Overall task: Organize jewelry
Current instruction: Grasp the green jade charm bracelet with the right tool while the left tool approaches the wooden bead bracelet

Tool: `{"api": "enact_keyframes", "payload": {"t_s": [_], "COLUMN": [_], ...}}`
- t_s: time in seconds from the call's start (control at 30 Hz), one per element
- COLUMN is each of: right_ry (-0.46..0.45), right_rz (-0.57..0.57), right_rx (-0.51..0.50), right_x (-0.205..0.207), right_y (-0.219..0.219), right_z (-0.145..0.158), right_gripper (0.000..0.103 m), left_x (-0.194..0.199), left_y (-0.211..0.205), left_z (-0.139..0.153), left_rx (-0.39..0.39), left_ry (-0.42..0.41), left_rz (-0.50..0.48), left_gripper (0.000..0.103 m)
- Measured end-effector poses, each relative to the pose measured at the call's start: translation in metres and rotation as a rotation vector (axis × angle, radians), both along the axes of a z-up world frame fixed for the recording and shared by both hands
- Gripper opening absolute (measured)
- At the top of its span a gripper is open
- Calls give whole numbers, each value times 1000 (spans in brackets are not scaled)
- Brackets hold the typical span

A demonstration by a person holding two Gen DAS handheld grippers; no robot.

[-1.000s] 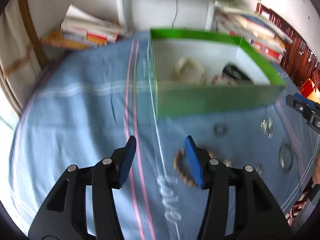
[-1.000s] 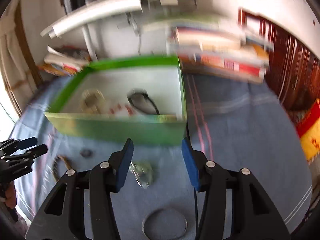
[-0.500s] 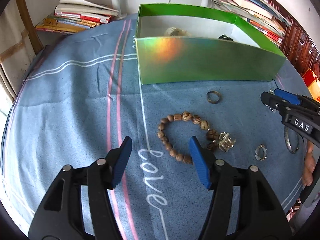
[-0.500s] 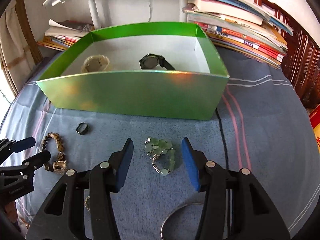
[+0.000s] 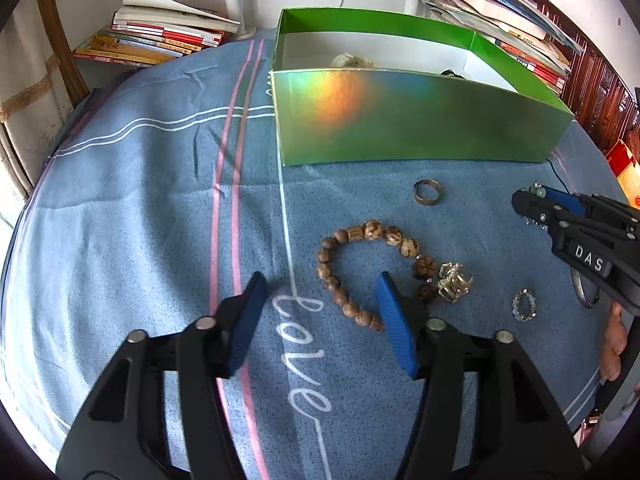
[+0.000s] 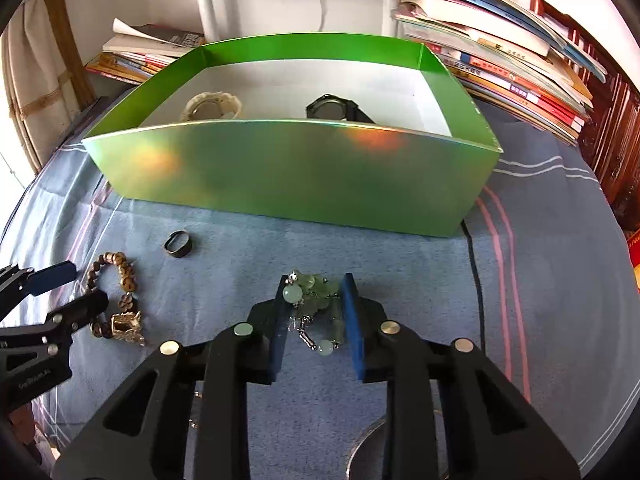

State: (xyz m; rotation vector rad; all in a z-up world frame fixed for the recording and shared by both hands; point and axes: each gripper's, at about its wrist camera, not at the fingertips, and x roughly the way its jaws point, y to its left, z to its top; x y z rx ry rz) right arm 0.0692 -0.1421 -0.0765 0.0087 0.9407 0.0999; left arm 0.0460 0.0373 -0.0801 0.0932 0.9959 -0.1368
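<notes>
A green box [image 5: 420, 120] [image 6: 288, 172] stands on the blue cloth; a pale bracelet [image 6: 210, 106] and a black watch [image 6: 334, 108] lie inside it. My right gripper [image 6: 316, 284] has closed around a green bead bracelet [image 6: 316, 300] on the cloth in front of the box; the bracelet sits between the pads. My left gripper [image 5: 320, 288] is open and empty over a brown wooden bead bracelet [image 5: 360, 276] with a metal charm [image 5: 454, 282]. A dark ring [image 5: 428, 191] [image 6: 178, 244] lies near the box. A small jewelled ring [image 5: 524, 305] and a silver bangle [image 5: 584, 294] lie at the right.
Stacks of books [image 5: 160, 40] [image 6: 500, 60] lie behind the box on both sides. A white lamp post [image 6: 208, 4] stands at the back. A dark cable [image 6: 476, 280] runs over the cloth right of the box.
My right gripper has moved down and forward and its jaws have narrowed around the green bead bracelet. My left gripper has come a little lower over the wooden bracelet, still open.
</notes>
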Motion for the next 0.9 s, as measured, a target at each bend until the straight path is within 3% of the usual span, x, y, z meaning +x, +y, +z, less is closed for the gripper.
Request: {"api": "enact_keyframes", "payload": {"t_s": [0.23, 0.9], "right_ry": [-4, -10], "right_rz": [-3, -13], "right_rx": [-5, -10], "right_x": [-3, -4], "right_y": [3, 4], "right_z": [1, 0], "right_gripper": [28, 28], "left_x": [0, 4], "left_y": [0, 3], "left_z": [2, 2], "left_rx": [-1, -4], "left_ry": [-7, -14], "left_rz": [-9, 1], "left_gripper": [36, 40]}}
